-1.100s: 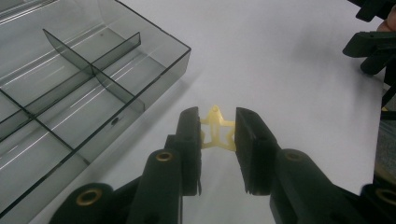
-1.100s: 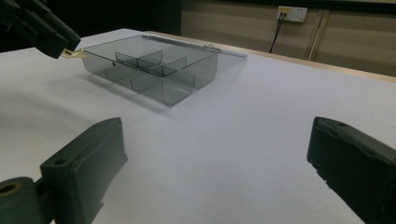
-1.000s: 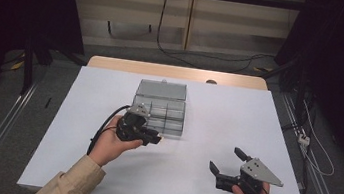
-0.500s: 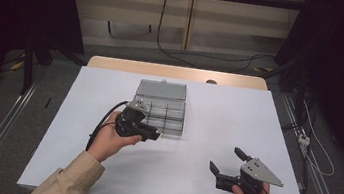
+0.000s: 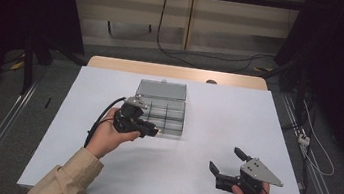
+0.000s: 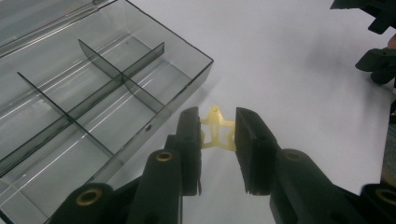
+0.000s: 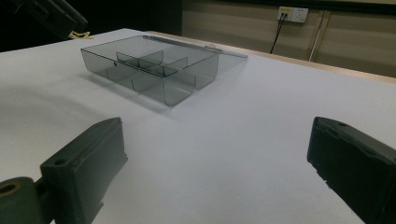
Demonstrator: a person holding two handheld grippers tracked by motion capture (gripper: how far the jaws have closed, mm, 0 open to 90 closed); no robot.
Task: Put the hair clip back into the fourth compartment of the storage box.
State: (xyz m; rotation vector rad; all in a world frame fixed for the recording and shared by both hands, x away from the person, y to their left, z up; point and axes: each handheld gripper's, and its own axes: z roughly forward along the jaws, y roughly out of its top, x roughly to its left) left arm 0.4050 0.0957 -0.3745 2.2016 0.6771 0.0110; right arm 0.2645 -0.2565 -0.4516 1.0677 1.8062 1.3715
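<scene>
— Star [image 6: 216, 132], that small yellow piece: where do we have it? From the high view first.

— There we see our left gripper [image 5: 148, 128] held just at the near edge of the box [image 5: 159, 109] on the table [image 5: 209, 107]; the star itself is too small to make out. Our right gripper [image 5: 228, 165] hovers well apart, near the table's front right, jaws wide apart and empty.

— And the left gripper view?

— The jaws are clamped on the star, one on each side of it, beside the box's corner, not over any compartment. We judge it light, thin, stiff plastic with slender points that could snap or twist out, so a grip across its middle, as now, seems safest.

— The right gripper view?

— Jaws spread, nothing between them. The box [image 7: 154, 65] lies open ahead, its compartments looking empty.
</scene>
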